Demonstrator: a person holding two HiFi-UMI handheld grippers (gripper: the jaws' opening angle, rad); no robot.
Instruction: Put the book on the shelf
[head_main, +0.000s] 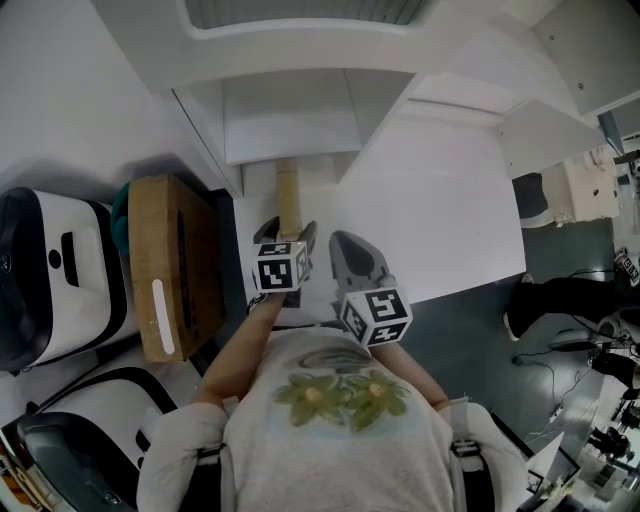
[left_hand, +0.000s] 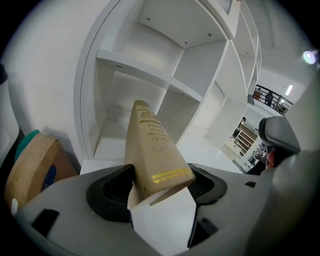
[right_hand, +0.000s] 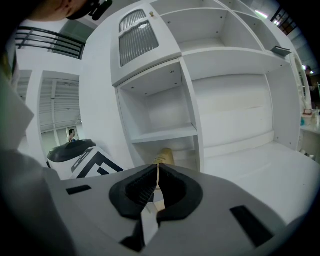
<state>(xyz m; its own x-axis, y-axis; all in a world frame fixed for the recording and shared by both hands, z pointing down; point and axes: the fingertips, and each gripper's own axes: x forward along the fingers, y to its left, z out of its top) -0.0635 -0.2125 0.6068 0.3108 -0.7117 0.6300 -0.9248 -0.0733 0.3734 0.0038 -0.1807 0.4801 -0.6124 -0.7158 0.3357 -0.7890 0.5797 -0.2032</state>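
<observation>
A tan book with gold print on its spine stands upright before the lowest opening of the white shelf unit. My left gripper has its jaws spread wide on either side of the spine, and the pads do not seem to press it. In the right gripper view, my right gripper is shut on a thin edge of the book, seen edge-on. The right gripper sits just right of the left one.
A brown cardboard box stands left of the shelf, beside white and black machines. The shelf's wide white base stretches to the right, up to dark floor with cables. Empty shelf compartments lie ahead.
</observation>
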